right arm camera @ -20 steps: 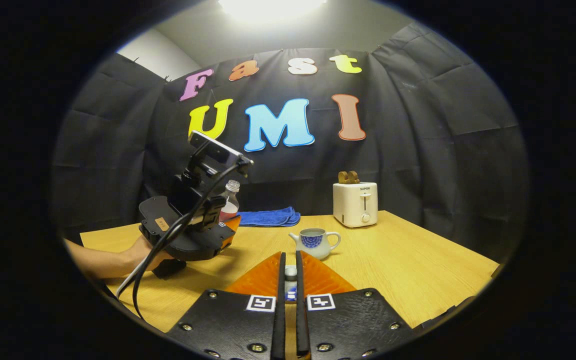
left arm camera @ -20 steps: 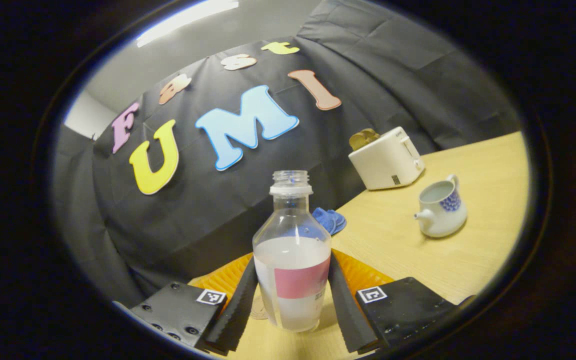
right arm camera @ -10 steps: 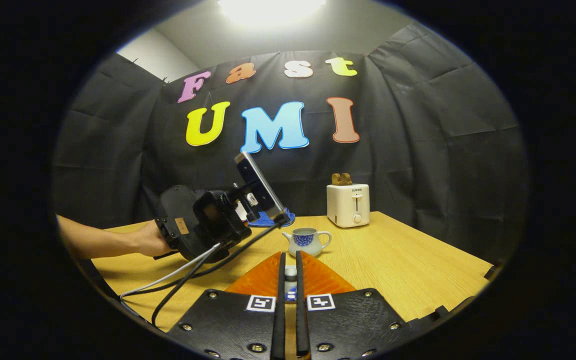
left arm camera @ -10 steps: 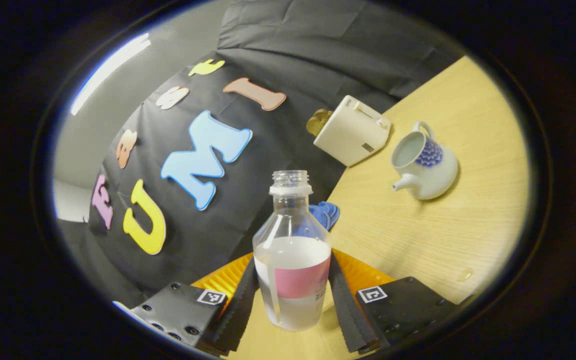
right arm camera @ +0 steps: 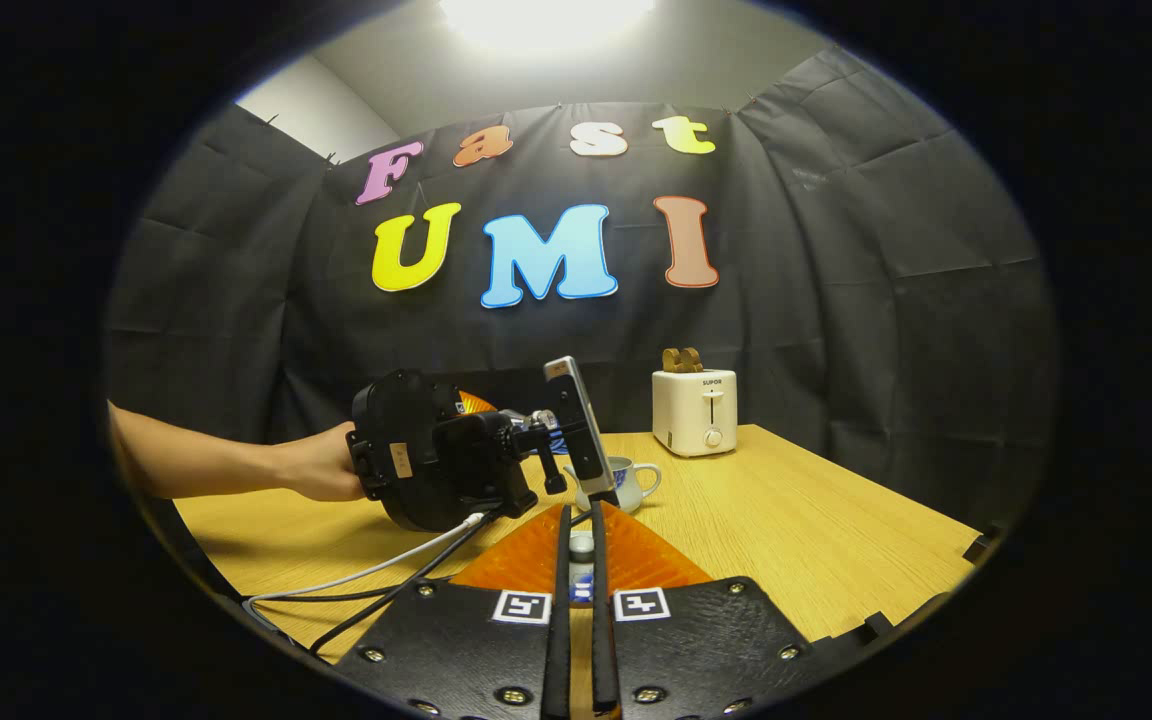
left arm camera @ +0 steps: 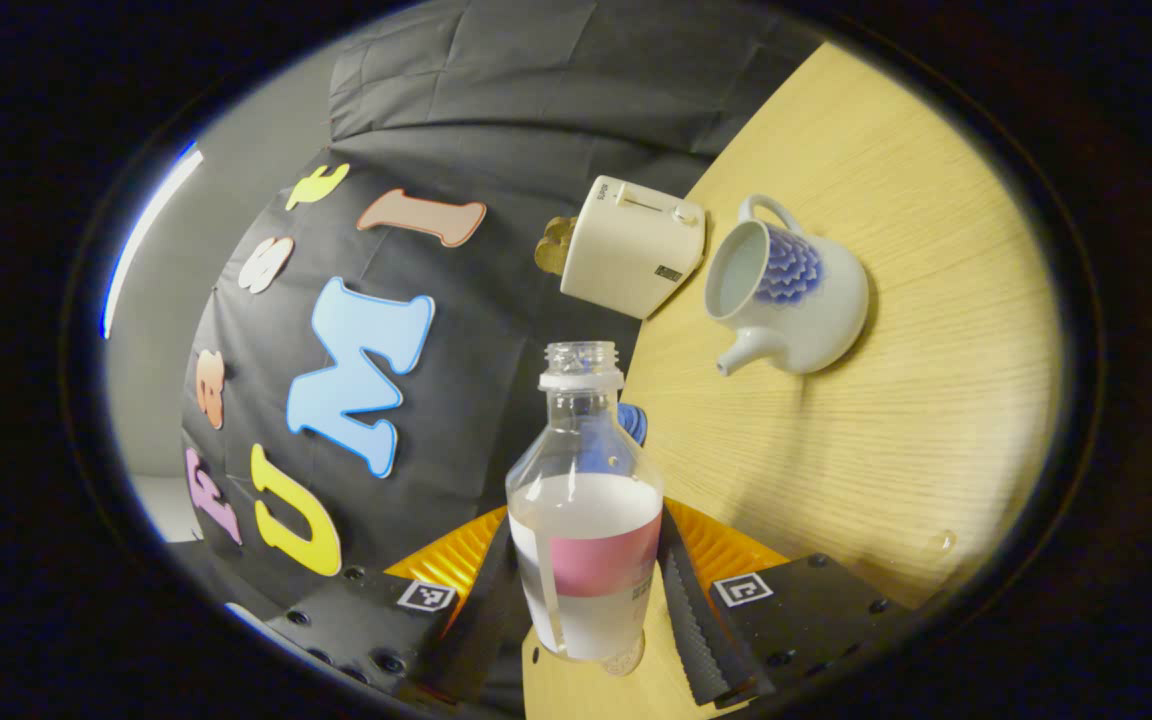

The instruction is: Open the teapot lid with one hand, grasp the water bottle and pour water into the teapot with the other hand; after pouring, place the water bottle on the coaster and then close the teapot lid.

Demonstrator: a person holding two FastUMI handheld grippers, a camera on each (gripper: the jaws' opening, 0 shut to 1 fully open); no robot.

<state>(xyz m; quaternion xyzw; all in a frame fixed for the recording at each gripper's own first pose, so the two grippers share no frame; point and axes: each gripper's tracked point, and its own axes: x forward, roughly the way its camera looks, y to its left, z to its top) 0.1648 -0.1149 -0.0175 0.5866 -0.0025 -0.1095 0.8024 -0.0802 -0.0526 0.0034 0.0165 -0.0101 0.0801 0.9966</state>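
Now the bottle (left arm camera: 584, 545), clamped by the left fingers (left arm camera: 688, 610), is tipped toward the open teapot (left arm camera: 786, 300); the lid (right arm camera: 581, 570) is pinched in the right fingers (right arm camera: 559, 610).

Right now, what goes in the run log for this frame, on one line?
phase: pouring approach | left tongs: shut on bottle, uncapped, tilted toward teapot | right tongs: shut on lid | teapot: open

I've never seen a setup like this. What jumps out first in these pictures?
In the left gripper view, an uncapped water bottle sits clamped in the left gripper, tilted toward the open teapot by the toaster. In the right gripper view, the right gripper pinches the small teapot lid.
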